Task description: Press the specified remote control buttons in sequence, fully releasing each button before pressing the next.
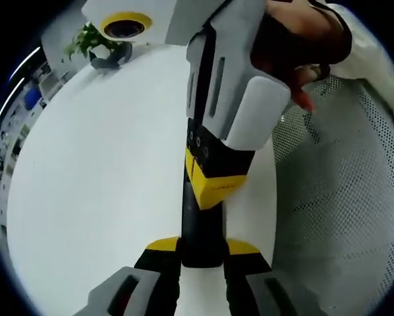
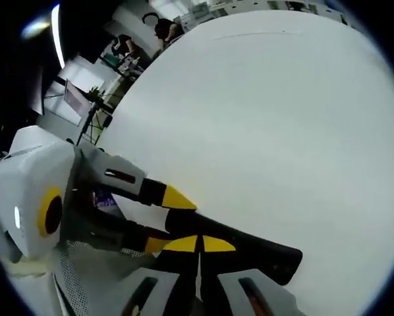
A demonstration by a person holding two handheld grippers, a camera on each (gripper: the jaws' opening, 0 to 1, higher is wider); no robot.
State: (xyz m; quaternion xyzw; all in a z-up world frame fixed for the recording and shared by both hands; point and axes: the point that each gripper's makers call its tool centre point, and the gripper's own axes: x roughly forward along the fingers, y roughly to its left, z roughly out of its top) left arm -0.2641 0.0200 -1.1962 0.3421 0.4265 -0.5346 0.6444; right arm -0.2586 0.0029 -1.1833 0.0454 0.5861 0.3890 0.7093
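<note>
The left tool (image 1: 202,253) pinches the remote (image 1: 202,230) lengthwise, while the right tool (image 2: 198,245), pressed together, touches its face.

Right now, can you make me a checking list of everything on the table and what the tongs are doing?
Surface: white table, bare across most of it.
Job's things: black remote, held out over the table; its buttons cannot be made out.
Clutter: white mesh sheet beside the remote.
Grippers: left tongs shut on the remote's end. Right tongs shut, tips together and seemingly resting on top of the remote. A hand holds the right tool.
Cables: nothing seen.
Surroundings: potted plant at the far table edge; blurry office furniture beyond.
</note>
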